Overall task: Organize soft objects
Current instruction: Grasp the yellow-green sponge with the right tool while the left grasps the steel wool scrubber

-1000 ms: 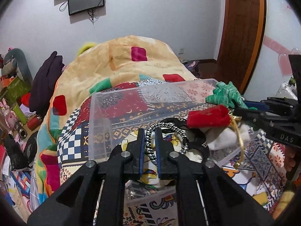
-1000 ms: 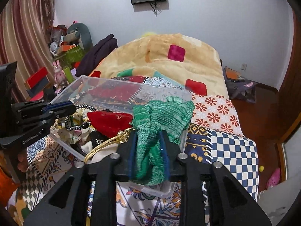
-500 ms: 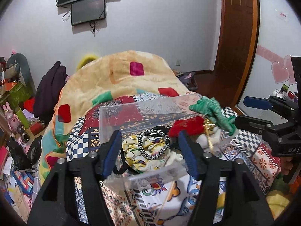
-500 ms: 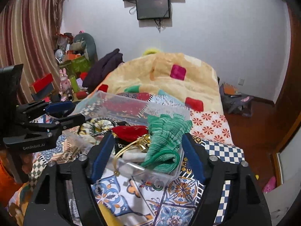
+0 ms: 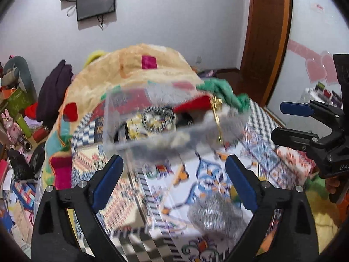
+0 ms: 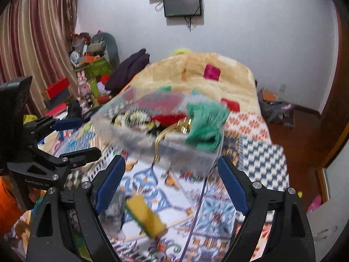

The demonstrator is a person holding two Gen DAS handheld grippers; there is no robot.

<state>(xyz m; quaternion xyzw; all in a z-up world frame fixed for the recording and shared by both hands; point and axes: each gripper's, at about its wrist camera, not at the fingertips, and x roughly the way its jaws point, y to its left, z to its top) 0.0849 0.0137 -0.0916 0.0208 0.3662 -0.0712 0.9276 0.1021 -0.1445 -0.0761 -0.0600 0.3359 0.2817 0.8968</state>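
A clear plastic bin (image 5: 122, 131) (image 6: 174, 152) sits on the patterned bed. It holds a green knitted cloth (image 5: 224, 91) (image 6: 205, 122), a red cloth (image 5: 192, 106) (image 6: 165, 118), a black-and-white hair tie (image 5: 157, 118) (image 6: 135, 115) and a gold chain (image 6: 161, 137). My left gripper (image 5: 173, 174) is open and empty, pulled back from the bin; it also shows in the right wrist view (image 6: 74, 135). My right gripper (image 6: 171, 181) is open and empty; it also shows in the left wrist view (image 5: 290, 120). A silver scourer (image 5: 214, 218) and a yellow sponge (image 6: 145, 216) lie on the bed close to the grippers.
A beige blanket (image 5: 139, 74) is heaped behind the bin. Toys and boxes (image 6: 91, 74) crowd the left bedside. A wooden door (image 5: 268, 32) stands at the right. A screen (image 6: 182, 3) hangs on the wall.
Both grippers opened, letting the hair tie and the green cloth go into the bin, then drew back from it. The scourer and sponge have come into view.
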